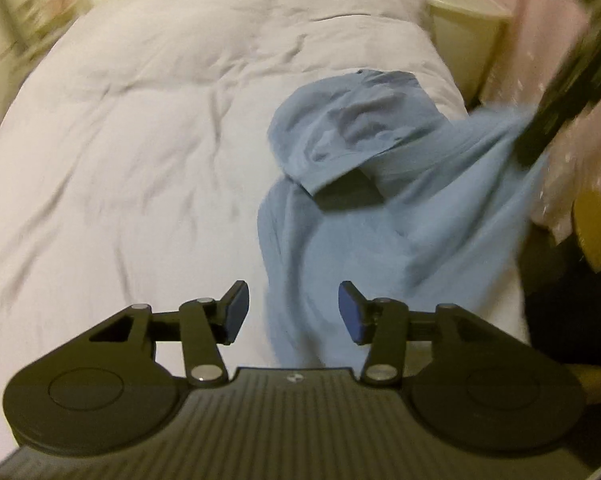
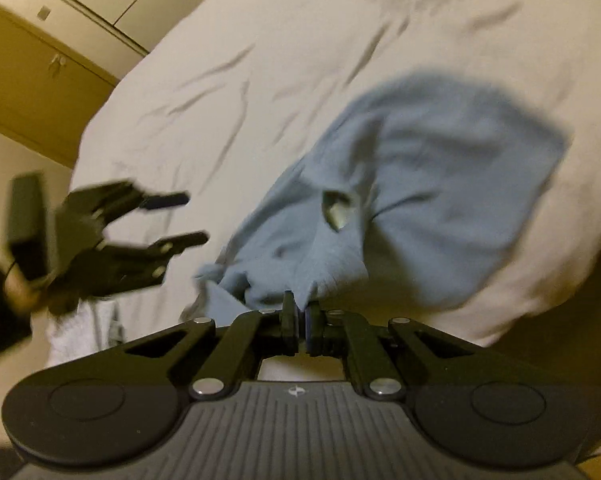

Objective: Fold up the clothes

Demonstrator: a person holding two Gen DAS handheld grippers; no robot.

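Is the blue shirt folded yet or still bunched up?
Still bunched up: the blue shirt lies crumpled on the white duvet, one edge pinched in the shut right claw.

The blue shirt (image 1: 432, 216) is soft, matt woven cloth, creased; the bed (image 1: 132, 152) cover is pale matt fabric, rumpled. Both tongs, left (image 1: 293, 312) and right (image 2: 299, 326), are matt black plastic with shiny metal rivets
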